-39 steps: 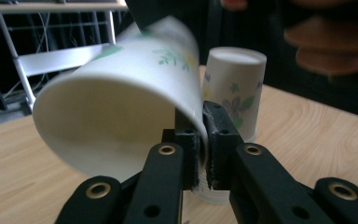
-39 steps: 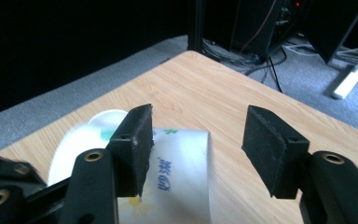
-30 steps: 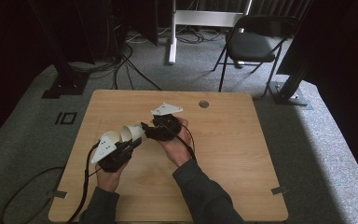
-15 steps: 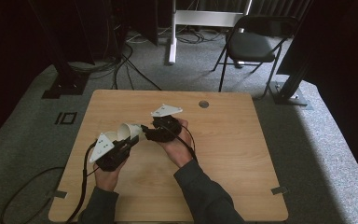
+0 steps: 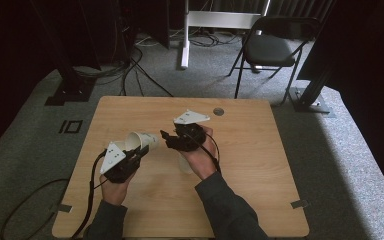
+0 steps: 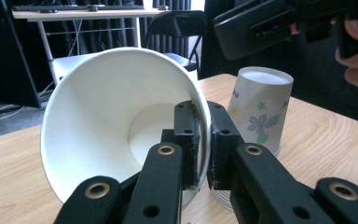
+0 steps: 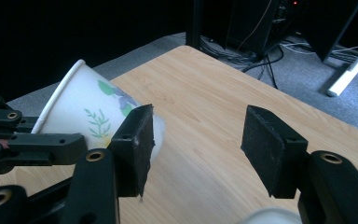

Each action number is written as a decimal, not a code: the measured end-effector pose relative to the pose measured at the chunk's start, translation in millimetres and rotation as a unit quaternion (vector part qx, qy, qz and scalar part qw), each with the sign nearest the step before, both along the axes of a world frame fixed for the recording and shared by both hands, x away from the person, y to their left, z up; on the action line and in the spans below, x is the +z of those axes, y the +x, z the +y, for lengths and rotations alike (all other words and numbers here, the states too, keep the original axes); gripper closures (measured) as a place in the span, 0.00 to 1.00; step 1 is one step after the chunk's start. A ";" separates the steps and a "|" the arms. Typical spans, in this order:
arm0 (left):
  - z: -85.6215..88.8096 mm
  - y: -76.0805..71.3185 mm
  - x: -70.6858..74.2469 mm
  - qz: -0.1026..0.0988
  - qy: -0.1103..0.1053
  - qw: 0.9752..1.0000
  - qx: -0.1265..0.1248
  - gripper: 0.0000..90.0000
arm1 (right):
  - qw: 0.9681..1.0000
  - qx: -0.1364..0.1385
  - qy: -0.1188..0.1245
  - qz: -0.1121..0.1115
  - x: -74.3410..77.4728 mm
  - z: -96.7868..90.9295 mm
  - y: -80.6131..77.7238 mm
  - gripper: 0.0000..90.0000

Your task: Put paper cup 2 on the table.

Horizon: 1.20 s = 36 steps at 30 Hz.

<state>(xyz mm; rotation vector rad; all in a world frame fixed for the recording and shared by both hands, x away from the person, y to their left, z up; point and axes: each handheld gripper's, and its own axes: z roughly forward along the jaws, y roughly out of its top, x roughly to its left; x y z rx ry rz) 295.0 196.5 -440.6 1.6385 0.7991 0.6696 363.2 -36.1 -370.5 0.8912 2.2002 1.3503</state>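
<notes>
My left gripper [image 5: 132, 159] [image 6: 203, 140] is shut on the rim of a white paper cup [image 5: 141, 141] [image 6: 121, 121]. The cup lies tilted on its side above the table, its mouth towards the left gripper's camera; its floral wall [image 7: 93, 112] appears in the right gripper view. My right gripper [image 5: 170, 140] [image 7: 196, 135] stands open just right of the cup's base, nothing between its pads. An upside-down flowered cup [image 6: 261, 107] [image 5: 185, 164] stands on the table under the right hand, with further rims stacked at its foot.
The wooden table [image 5: 260, 165] has a round cable hole [image 5: 218, 111] near its far edge. Beyond it stand a black folding chair [image 5: 272, 47] and a white desk leg [image 5: 185, 35], with cables on the grey carpet.
My right gripper has drawn a little to the right, away from the cup's base. The left gripper and its cup have stayed put.
</notes>
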 end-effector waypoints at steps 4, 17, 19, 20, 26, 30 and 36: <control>0.0 1.8 -0.7 0.014 0.008 1.000 0.011 0.95 | 1.000 -0.010 0.004 -0.005 1.6 -7.8 -1.1 0.48; -0.6 5.1 0.1 0.038 0.032 0.998 0.028 0.95 | 0.999 -0.039 0.013 -0.013 2.6 -32.1 0.9 0.49; -0.7 5.4 0.8 0.039 0.035 0.998 0.029 0.95 | 0.999 -0.044 0.016 -0.013 2.7 -36.8 2.3 0.49; -0.7 5.4 1.1 0.041 0.035 0.998 0.030 0.95 | 0.999 -0.046 0.016 -0.013 2.9 -39.0 2.4 0.49; -1.0 6.5 1.6 0.050 0.040 0.997 0.037 0.95 | 0.998 -0.061 0.003 -0.023 0.6 -49.5 -0.6 0.49; -1.1 7.4 1.5 0.056 0.047 0.996 0.041 0.95 | 0.997 -0.066 0.003 -0.027 -1.2 -55.2 -3.0 0.49; -1.1 7.4 2.6 0.058 0.054 0.996 0.043 0.95 | 0.996 -0.077 0.002 -0.033 -4.9 -66.3 -5.9 0.50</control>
